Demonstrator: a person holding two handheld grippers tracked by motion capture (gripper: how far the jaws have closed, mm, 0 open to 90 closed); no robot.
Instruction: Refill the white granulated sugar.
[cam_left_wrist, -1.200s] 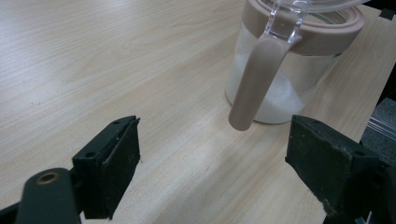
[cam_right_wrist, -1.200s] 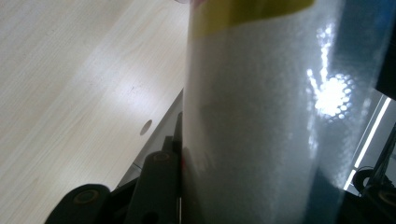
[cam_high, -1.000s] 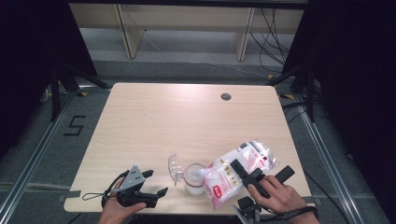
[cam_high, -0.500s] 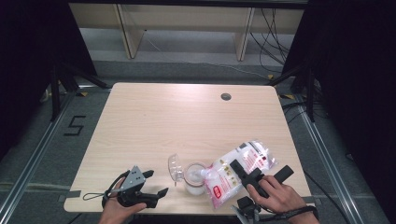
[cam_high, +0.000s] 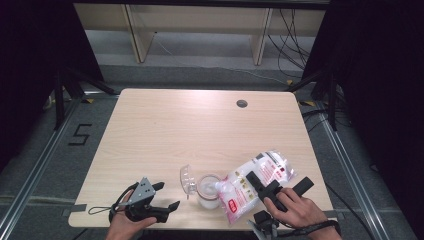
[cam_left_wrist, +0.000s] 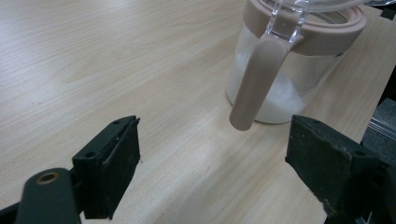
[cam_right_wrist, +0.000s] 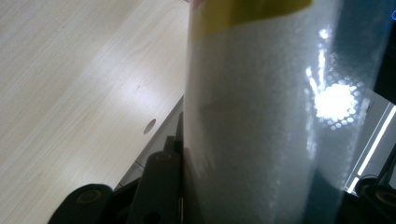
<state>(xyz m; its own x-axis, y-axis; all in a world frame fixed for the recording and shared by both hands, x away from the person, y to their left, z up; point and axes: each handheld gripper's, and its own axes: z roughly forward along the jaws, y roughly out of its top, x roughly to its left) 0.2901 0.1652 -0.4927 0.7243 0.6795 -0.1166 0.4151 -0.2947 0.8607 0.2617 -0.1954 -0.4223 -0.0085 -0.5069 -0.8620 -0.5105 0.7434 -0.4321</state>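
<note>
A glass jar (cam_high: 209, 192) with a beige rim stands near the table's front edge, holding white powder; its clear lid (cam_high: 187, 179) is flipped open to the left. A clear bag of white granules (cam_high: 252, 182) with a red label is tilted with its lower end over the jar's mouth. My right gripper (cam_high: 279, 181) is shut on the bag's upper part; the bag (cam_right_wrist: 261, 116) sits between its jaws. My left gripper (cam_high: 167, 196) rests open on the table left of the jar. From the left gripper (cam_left_wrist: 219, 163), the jar (cam_left_wrist: 285, 79) and its beige clasp (cam_left_wrist: 254, 79) stand just beyond the jaws.
The light wooden table (cam_high: 200, 130) has a cable hole (cam_high: 242, 103) at the back right. Its front edge runs close under both hands. Wooden shelf legs (cam_high: 134, 30) and cables stand on the floor behind the table.
</note>
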